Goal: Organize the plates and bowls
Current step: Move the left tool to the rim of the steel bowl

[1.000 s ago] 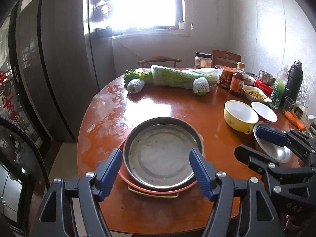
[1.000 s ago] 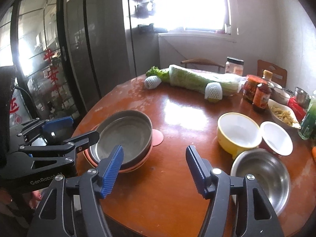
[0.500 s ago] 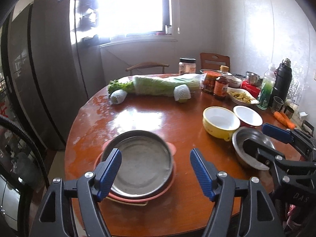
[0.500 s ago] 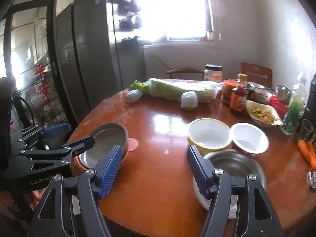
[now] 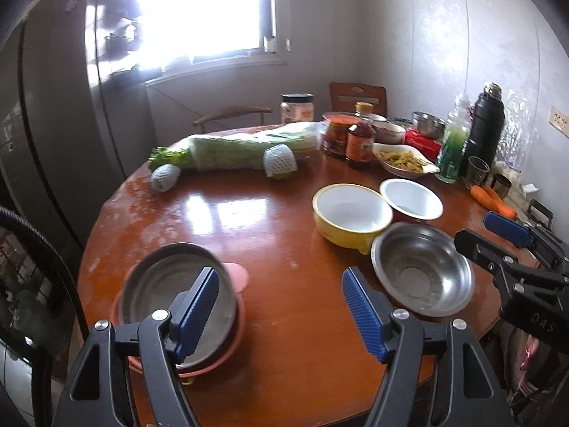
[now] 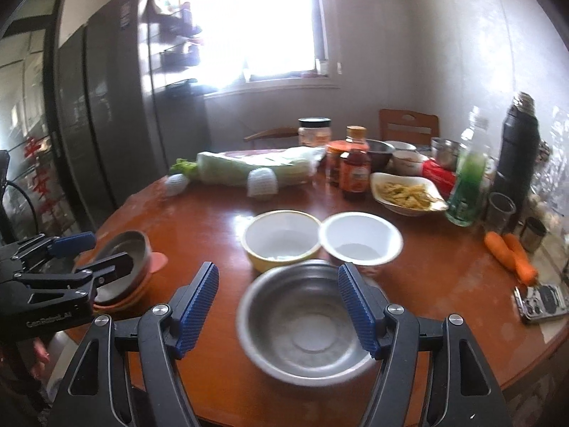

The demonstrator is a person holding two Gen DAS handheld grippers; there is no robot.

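Right gripper [image 6: 277,306] hovers, fingers spread and just been widening, steel bowl [image 6: 306,320] below between them, untouched; left gripper [image 5: 279,311] gapes empty.

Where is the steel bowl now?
In the right wrist view the steel bowl sits on the table's near edge, just in front of the yellow bowl and white bowl.

The setting is a home kitchen and dining area, identified by a round wooden counter [image 6: 220,220] carrying sauce bottles [image 6: 354,174], wrapped cabbage [image 6: 259,167], carrots [image 6: 510,251] and a dish of food [image 6: 405,194], with wooden chairs [image 6: 409,128], a tall dark refrigerator [image 6: 106,114] and a bright window [image 6: 256,17].
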